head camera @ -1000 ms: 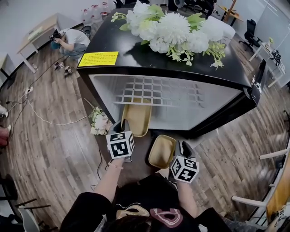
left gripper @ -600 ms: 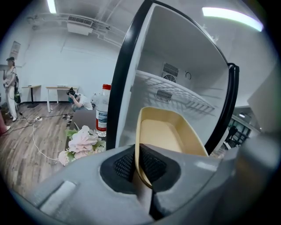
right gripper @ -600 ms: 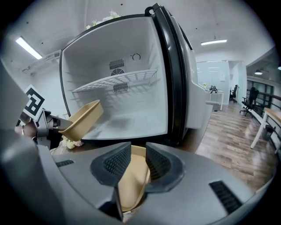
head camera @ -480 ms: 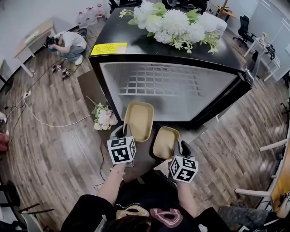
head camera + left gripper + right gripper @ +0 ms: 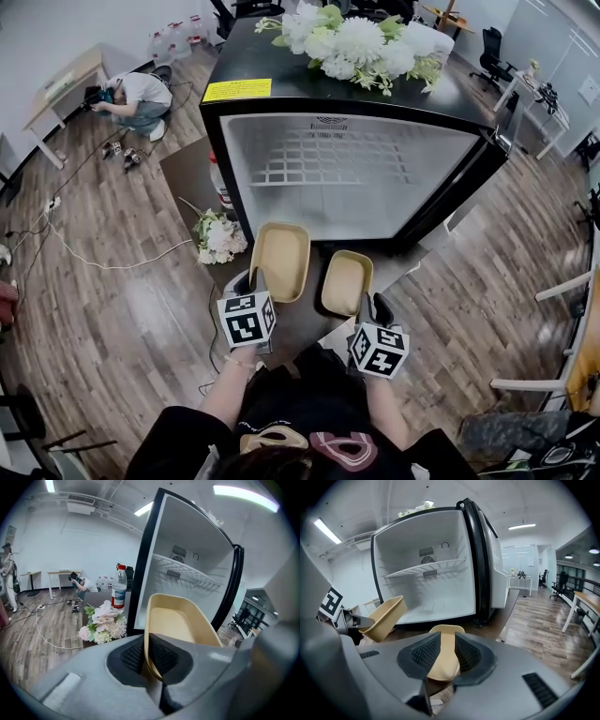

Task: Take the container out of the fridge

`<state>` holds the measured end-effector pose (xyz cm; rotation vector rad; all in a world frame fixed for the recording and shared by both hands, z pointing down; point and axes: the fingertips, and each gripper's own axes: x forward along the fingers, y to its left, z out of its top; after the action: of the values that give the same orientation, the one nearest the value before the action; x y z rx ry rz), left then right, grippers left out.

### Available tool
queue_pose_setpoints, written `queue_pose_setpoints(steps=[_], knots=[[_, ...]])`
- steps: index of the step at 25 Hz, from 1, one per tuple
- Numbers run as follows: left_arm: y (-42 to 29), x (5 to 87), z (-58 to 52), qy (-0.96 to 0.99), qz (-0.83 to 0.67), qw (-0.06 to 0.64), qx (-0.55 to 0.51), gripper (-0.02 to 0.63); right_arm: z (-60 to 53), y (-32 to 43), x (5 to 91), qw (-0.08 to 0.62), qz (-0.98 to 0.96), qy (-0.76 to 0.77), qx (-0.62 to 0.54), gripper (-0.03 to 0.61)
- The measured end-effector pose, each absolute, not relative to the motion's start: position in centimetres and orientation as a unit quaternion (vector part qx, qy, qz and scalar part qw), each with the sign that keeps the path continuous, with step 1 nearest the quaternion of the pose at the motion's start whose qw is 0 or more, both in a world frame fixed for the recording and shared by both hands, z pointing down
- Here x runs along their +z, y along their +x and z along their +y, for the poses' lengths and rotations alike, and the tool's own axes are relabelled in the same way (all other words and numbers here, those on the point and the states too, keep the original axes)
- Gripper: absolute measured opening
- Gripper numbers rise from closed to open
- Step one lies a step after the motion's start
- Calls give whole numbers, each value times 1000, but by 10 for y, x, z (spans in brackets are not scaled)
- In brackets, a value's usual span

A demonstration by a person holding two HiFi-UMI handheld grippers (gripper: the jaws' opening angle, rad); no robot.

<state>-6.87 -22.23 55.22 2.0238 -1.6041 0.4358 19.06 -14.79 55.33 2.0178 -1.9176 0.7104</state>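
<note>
Left gripper (image 5: 255, 281) pinched large container (image 5: 279, 258) rim, right gripper (image 5: 370, 305) small container (image 5: 345, 281); both outside fridge (image 5: 309, 86). Left gripper view: jaws nearly together on thin wall; judged light, stiff, smooth. Right gripper view: jaws had just been closing, rim between pads.

Wood-plank floor (image 5: 112, 300), white walls (image 5: 70, 550), wooden desk (image 5: 66, 80), perhaps glass partitions (image 5: 520, 566) beyond

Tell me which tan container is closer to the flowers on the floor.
The container in the left claw; the other container is farther right, away from them.
</note>
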Motion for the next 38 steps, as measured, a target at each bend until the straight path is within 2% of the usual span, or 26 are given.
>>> queue_pose_setpoints(steps=[23, 38], knots=[[-107, 635, -166, 725, -573, 283, 258, 14, -121, 149, 576, 151, -663, 684, 264, 94], [-107, 658, -157, 711, -570, 276, 306, 15, -120, 146, 584, 167, -664, 678, 267, 92]])
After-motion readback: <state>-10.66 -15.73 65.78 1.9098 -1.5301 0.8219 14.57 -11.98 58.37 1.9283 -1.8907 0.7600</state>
